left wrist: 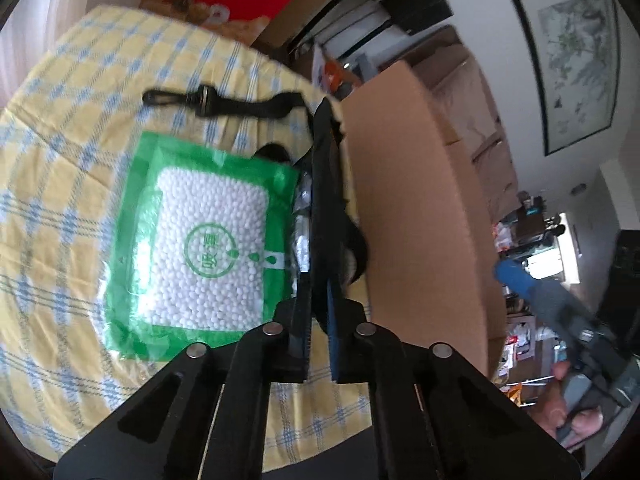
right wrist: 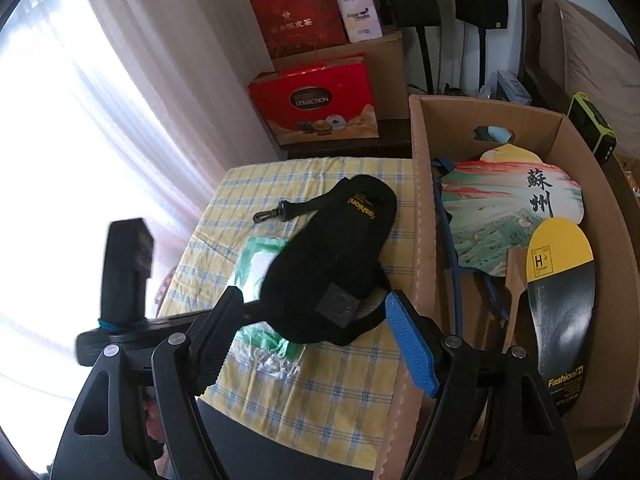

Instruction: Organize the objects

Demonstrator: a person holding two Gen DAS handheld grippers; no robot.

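Left wrist: my left claw [left wrist: 319, 344] pinched narrow on the black pouch [left wrist: 326, 184], held edge-on beside the green bead packet [left wrist: 200, 240] on the checked cloth [left wrist: 60, 160] | Right wrist: my right claw [right wrist: 316, 344] spread wide, gripping nothing, pouch [right wrist: 320, 248] just ahead, cardboard box [right wrist: 424, 200] alongside holding a painted fan [right wrist: 508, 208].

A black fabric pouch [right wrist: 340, 248] lies near the right edge of the yellow-and-blue checked tablecloth [right wrist: 320, 392], partly over a green-bordered bag of white beads [left wrist: 200, 236]. The pouch's black clip strap [right wrist: 280, 210] trails toward the far edge. Beside the right edge stands an open brown cardboard box [right wrist: 424, 208], holding a painted paper fan [right wrist: 508, 216] and a yellow-and-black card insert [right wrist: 564, 300] (it seems to overlap the fan's handle).
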